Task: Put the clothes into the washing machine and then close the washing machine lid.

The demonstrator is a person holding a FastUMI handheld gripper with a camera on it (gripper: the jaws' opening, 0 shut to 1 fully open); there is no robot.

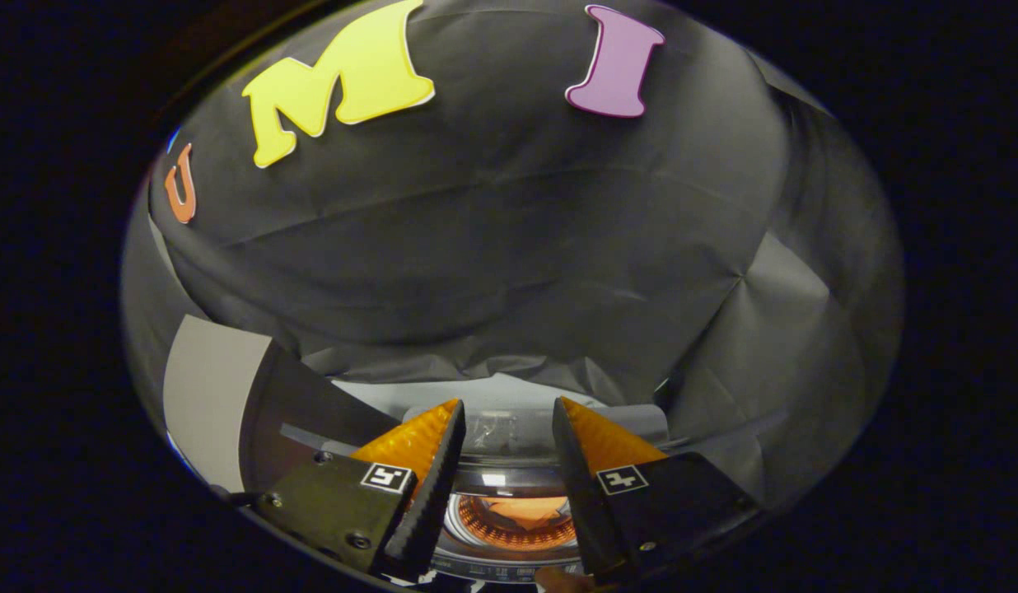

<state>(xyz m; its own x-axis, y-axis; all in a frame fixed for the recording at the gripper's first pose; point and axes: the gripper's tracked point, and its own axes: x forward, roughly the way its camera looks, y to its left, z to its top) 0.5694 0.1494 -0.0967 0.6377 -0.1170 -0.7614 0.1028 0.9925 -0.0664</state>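
Orange cloth glows down inside the round metal drum of the top-loading washing machine [509,482], and that is the headline here: the crumpled orange garment [521,517] sits in the lit tub, seen in the gap between the two fingers and below them. The gripper [506,405] hangs above the machine with its fingers spread well apart, a clear gap between the tips, and nothing caught between them; the pads are bare, and the machine's pale rear panel and the glossy rim of the opening show through the space. So the loading half of the job looks done, as far as can be judged from here, though whether more clothing waits somewhere else cannot be told. Off to the left of the fingers stands the dark, glossy hinged lid [295,412], tilted up and back with its pale grey outer face [208,395] turned away from the tub, so the machine is plainly open. That leaves the second half: the lid is not yet brought down. For that the open fingers would need to travel left to the raised edge of the lid and either pinch it or push it over, and the smooth, shiny surface may give little grip, so a nudge from behind looks the safer bet. Behind everything hangs the creased black cloth wall [492,247] of the booth, close up against the back of the washer.
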